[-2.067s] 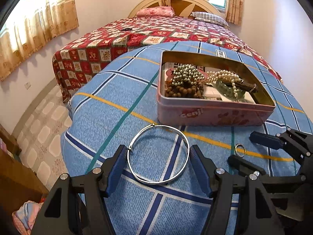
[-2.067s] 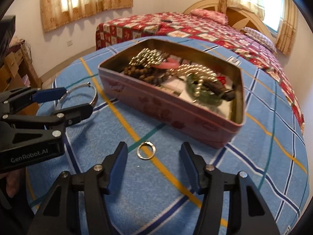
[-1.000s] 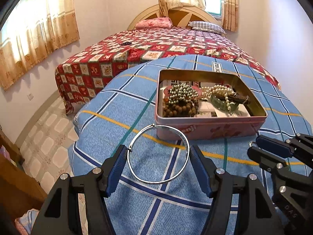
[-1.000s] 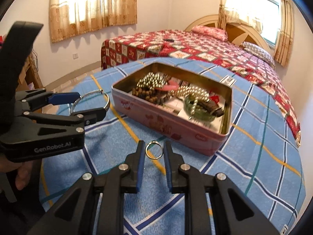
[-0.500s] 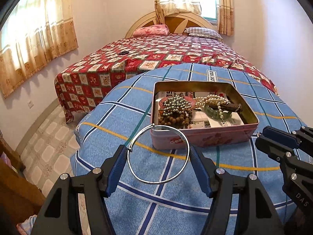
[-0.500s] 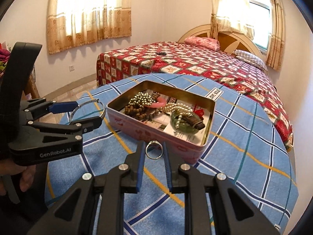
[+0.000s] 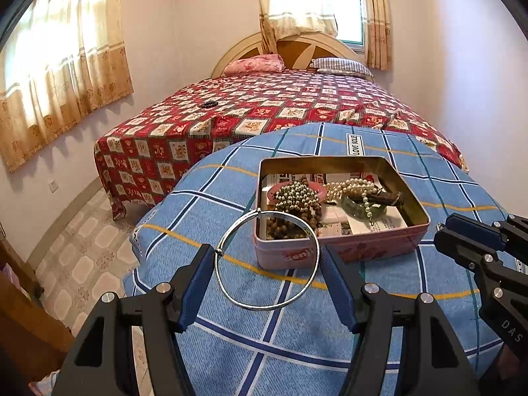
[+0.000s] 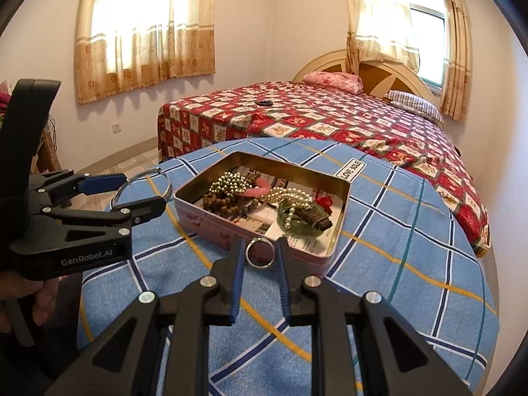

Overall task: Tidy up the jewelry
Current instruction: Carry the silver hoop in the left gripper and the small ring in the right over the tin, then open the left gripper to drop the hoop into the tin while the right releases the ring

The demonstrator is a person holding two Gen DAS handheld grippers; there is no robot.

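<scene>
My left gripper (image 7: 266, 257) is shut on a thin silver bangle (image 7: 264, 308), which is clamped across its width and held above the blue checked cloth (image 7: 231, 346). My right gripper (image 8: 260, 247) is shut on a small silver ring (image 8: 260, 266) in front of the pink tin box's (image 8: 211, 227) near wall. The tin (image 7: 346, 250) holds gold-tone beads (image 7: 295, 194), brown wooden beads, a pearl strand (image 7: 353, 186) and a green bangle. In the right wrist view the left gripper (image 8: 142, 191) and its bangle (image 8: 145, 173) hang left of the tin. The right gripper (image 7: 440, 236) shows at the left wrist view's right edge.
The round table's cloth edge (image 7: 138, 231) drops to a tiled floor (image 7: 82, 257) on the left. Behind the table stands a bed with a red patchwork cover (image 7: 264, 105). A person's hand (image 8: 26, 293) holds the left gripper's handle. Wooden furniture (image 7: 19, 313) stands at the near left.
The right gripper has shut on the ring that lay on the cloth and lifted it. Both grippers have risen and tilted up, so the tin sits lower and farther in both views.
</scene>
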